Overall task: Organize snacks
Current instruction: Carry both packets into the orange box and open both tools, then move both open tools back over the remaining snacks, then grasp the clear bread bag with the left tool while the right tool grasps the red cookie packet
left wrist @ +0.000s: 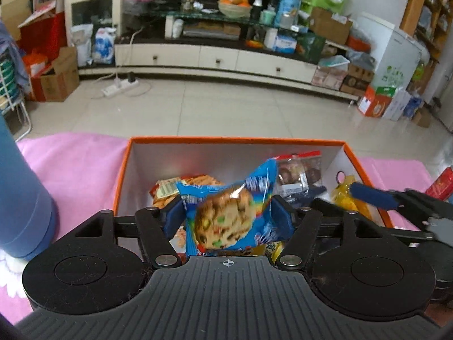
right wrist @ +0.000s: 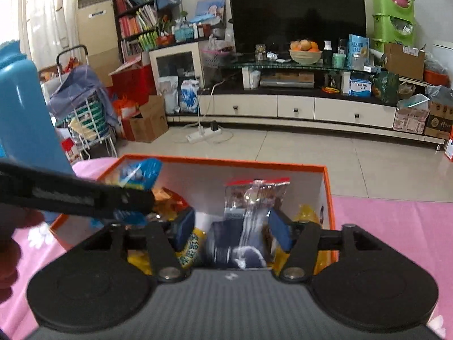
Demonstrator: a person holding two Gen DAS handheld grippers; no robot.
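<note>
Now, low in each frame: left gripper clamped on blue cookie packet above orange box; right gripper apart around clear packet, untouched.

**Foil, card and fleece**

The cookie packet is glossy printed film, crinkled, with light glinting off it. The box looks like smooth card, orange outside and matt white within. A clear packet is shiny plastic, perhaps cellophane. The cloth is soft pink fabric, matt. The left gripper has matt black plastic arms, ribbed housing, metal rivets and blue pads. The floor is polished tile
</note>
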